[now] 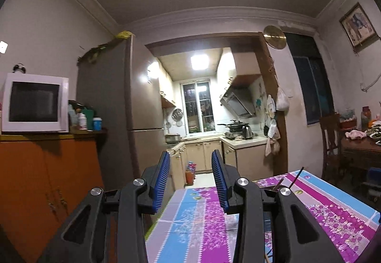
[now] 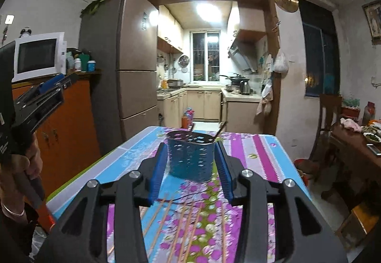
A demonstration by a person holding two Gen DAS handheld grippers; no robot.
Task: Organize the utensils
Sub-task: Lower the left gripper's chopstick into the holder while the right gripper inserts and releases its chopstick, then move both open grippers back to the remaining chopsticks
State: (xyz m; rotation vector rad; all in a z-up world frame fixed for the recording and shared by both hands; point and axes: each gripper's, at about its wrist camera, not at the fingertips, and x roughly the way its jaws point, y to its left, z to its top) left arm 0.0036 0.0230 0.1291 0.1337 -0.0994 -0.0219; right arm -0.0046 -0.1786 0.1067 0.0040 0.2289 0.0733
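Observation:
A blue perforated utensil holder (image 2: 190, 156) stands on the flowered tablecloth (image 2: 250, 151), with two chopsticks (image 2: 220, 131) sticking up out of it. My right gripper (image 2: 191, 151) is open and empty, its blue pads on either side of the holder's near face, not touching it. Several wooden chopsticks (image 2: 185, 229) lie loose on the cloth under the right gripper. My left gripper (image 1: 190, 160) is open and empty, held up above the table's left part; it also shows at the far left of the right wrist view (image 2: 51, 83). Chopstick tips (image 1: 296, 178) poke up behind its right finger.
The table (image 1: 190, 215) ends at the left beside an orange cabinet (image 1: 35, 179) that carries a microwave (image 1: 35, 102). A fridge (image 2: 133, 60) and the kitchen doorway lie ahead. A dark dining table (image 2: 357, 144) with dishes and a chair (image 2: 329, 115) stand to the right.

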